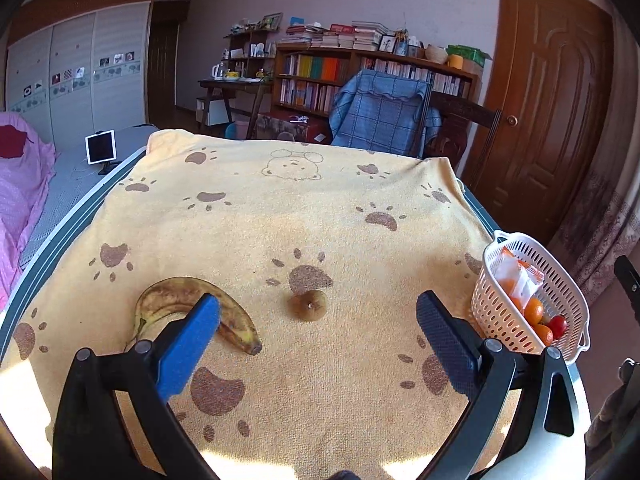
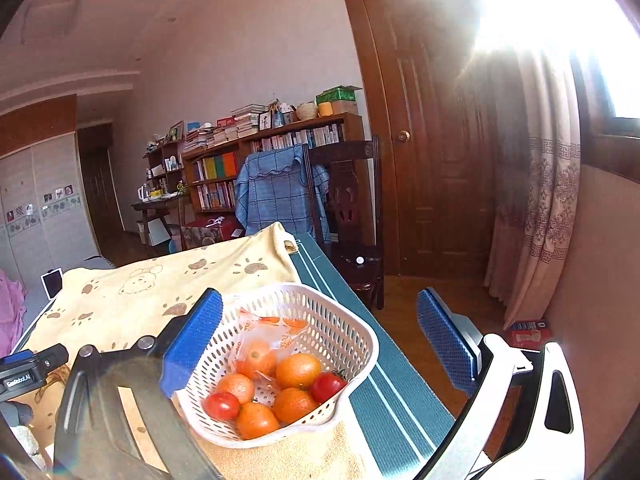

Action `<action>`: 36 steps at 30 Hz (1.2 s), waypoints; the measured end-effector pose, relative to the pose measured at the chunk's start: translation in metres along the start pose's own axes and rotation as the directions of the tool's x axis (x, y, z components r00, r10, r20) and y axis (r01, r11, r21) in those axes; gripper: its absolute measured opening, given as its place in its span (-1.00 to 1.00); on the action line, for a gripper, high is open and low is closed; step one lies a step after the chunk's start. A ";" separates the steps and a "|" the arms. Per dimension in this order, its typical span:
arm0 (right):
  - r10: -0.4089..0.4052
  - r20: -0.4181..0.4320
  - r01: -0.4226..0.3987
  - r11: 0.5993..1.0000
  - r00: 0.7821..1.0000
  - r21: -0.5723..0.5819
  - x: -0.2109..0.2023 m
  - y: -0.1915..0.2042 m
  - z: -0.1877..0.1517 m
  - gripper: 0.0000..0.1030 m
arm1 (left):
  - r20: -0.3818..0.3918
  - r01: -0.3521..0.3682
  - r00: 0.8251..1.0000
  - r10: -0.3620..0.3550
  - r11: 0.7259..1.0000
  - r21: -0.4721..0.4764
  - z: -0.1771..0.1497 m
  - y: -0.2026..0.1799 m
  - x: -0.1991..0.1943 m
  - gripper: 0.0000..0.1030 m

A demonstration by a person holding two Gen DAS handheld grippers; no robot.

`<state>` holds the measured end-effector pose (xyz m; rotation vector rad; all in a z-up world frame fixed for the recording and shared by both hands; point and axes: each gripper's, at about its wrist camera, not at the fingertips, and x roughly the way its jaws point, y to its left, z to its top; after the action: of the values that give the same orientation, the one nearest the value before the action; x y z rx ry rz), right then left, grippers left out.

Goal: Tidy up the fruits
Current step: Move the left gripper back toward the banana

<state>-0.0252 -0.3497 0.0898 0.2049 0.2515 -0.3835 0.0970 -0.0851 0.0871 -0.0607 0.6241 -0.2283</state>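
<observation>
In the left wrist view, a banana [image 1: 192, 312] lies at the left on the yellow paw-print blanket [image 1: 300, 208]. It is browned and curved like an arch, its back toward the far side of the table. Its long axis runs left to right: the stem end sits at the near left, the blunt tip [image 1: 254, 347] points toward the near right. The left gripper [image 1: 318, 316] is spread wide and holds nothing; its left blue pad [image 1: 192, 344] overlaps the banana's middle in the picture, though whether it touches cannot be told. Between the pads, farther out on the blanket, sits a small brown round fruit [image 1: 308, 306] with its stem dimple facing the camera, apart from the banana. At the right, on the table's edge, stands a white slotted basket [image 1: 560, 280], holding a plastic packet [image 1: 520, 276], oranges [image 1: 534, 311] and a tomato [image 1: 557, 325].

In the right wrist view, the right gripper [image 2: 320, 320] is likewise released, with nothing between its pads. Its left pad [image 2: 196, 340] overlaps the basket's [image 2: 352, 320] left rim in the picture; contact is unclear. The basket rests on the blanket's [image 2: 168, 284] right edge, beside the teal striped table surface [image 2: 384, 392]. Inside lie several oranges [image 2: 298, 370], two tomatoes [image 2: 328, 387] and the packet [image 2: 260, 344] with an orange in it.
</observation>
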 end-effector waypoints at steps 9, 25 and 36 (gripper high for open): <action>0.169 -0.106 -0.173 0.984 0.980 -0.037 -0.003 0.047 -0.013 0.92 | -0.007 -0.133 0.991 0.133 0.989 -0.067 -0.002 0.052 -0.006 0.90; 0.232 -0.177 -0.248 0.966 0.956 -0.074 -0.007 0.081 -0.028 0.92 | -0.016 -0.191 0.982 0.190 0.979 -0.072 -0.007 0.067 0.003 0.90; 0.264 -0.227 -0.290 0.953 0.937 -0.087 -0.003 0.096 -0.042 0.92 | -0.083 -0.295 0.954 0.290 0.953 -0.064 -0.016 0.096 0.014 0.90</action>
<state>0.0016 -0.2512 0.0651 0.1605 0.4505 -0.0638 0.1169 0.0058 0.0541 -0.0324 0.7054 0.0811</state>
